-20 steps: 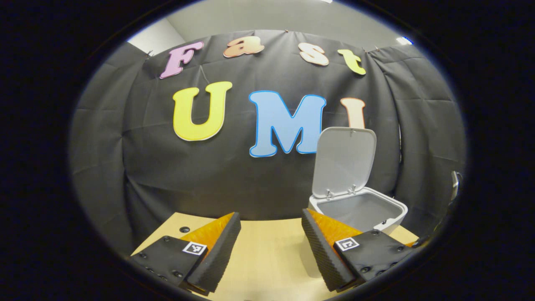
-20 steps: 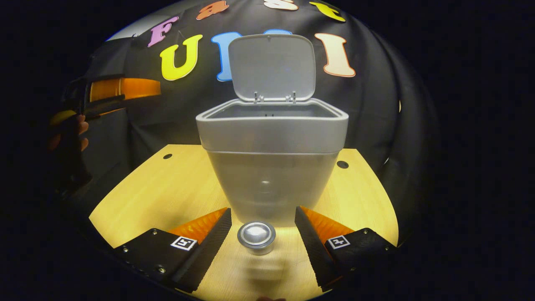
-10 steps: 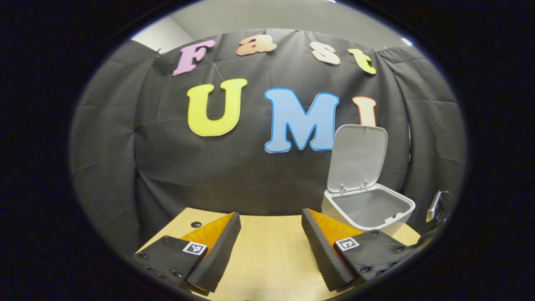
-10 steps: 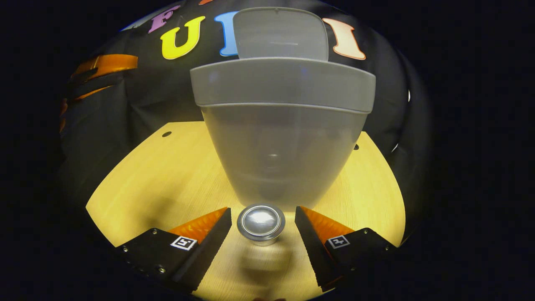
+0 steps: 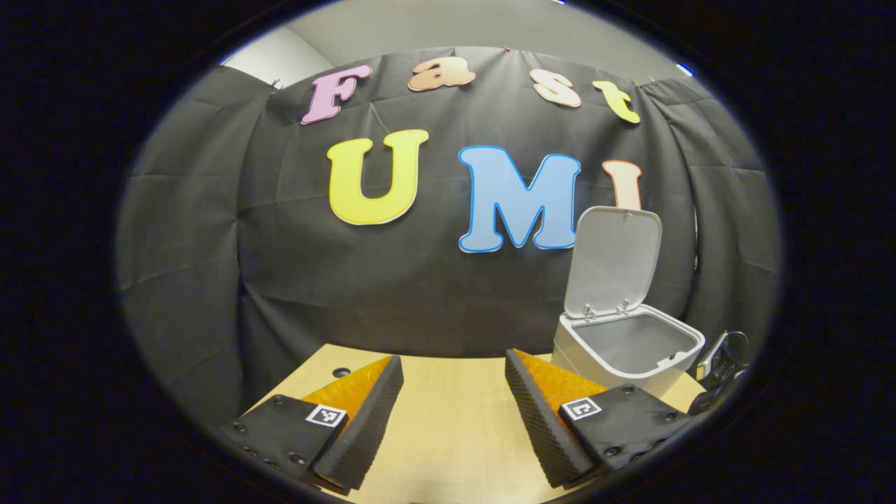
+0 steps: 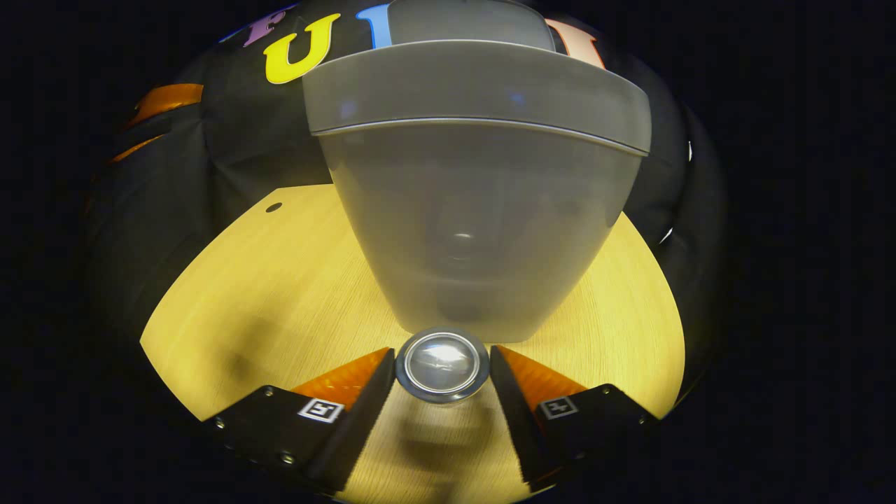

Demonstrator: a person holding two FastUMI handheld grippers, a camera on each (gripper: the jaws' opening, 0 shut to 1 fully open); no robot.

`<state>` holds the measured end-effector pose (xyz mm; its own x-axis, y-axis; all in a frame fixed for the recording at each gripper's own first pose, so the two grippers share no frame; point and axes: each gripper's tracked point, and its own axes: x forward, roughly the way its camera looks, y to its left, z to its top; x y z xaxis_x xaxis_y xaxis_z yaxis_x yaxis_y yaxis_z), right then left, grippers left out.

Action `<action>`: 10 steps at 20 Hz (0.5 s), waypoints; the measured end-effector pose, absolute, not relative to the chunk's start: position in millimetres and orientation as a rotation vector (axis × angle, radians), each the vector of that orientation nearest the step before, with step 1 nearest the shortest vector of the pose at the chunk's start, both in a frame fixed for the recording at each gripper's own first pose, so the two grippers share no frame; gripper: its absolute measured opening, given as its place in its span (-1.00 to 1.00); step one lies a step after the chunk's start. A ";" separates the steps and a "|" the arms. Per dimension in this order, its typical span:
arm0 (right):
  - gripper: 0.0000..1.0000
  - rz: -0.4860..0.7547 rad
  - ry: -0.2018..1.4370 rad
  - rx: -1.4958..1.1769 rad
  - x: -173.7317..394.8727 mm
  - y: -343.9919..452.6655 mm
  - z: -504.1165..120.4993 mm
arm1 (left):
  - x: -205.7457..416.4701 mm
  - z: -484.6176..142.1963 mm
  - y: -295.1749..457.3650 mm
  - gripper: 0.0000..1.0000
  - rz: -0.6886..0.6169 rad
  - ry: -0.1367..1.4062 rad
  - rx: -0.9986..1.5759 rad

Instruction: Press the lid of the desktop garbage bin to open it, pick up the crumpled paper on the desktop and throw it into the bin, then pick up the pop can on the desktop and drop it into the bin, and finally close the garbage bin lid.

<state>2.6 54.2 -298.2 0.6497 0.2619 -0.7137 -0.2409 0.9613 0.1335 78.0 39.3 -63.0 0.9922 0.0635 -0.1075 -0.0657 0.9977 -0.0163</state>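
Observation:
The pop can [image 6: 442, 364] stands upright on the wooden table [image 6: 266, 280], close in front of the grey bin [image 6: 476, 210]. My right gripper [image 6: 442, 355] has closed in on the can, and both fingers touch its sides. The bin's lid [image 6: 469, 21] stands raised behind the rim. In the left gripper view the bin [image 5: 668, 332] sits at the right with its lid [image 5: 616, 259] upright and its inside in sight. My left gripper [image 5: 453, 364] hangs open above the table [image 5: 448, 434], left of the bin, with nothing between its fingers.
The booth's black cloth wall [image 5: 280, 266] hangs close behind the table. Small round holes [image 6: 274, 207] mark the tabletop near its back corners. Part of the other gripper [image 5: 721, 360] shows at the right edge beside the bin.
My right gripper has moved down and forward around the can, and its fingers have closed onto it. The left gripper has drifted left, so the bin sits further right in its view.

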 end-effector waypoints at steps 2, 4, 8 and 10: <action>0.87 0.286 0.821 0.031 0.5 54.5 -298.0 | 77.7 -64.1 40.6 1.00 0.066 0.108 -0.021; 0.70 0.290 0.821 0.033 -2.1 54.6 -295.2 | 77.2 -66.4 40.7 1.00 0.065 0.109 -0.024; 0.70 0.300 0.799 0.054 -8.1 57.0 -280.7 | 77.5 -69.1 36.4 1.00 0.058 0.111 -0.031; 0.70 0.314 0.784 0.070 -9.6 60.2 -268.8 | 77.7 -71.4 33.4 1.00 0.053 0.112 -0.034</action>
<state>-9.6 60.2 -268.8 0.6640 0.3034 -0.6834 -0.2518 0.9513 0.1777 77.7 33.4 -71.4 0.9923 0.0506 -0.1130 -0.0543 0.9981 -0.0305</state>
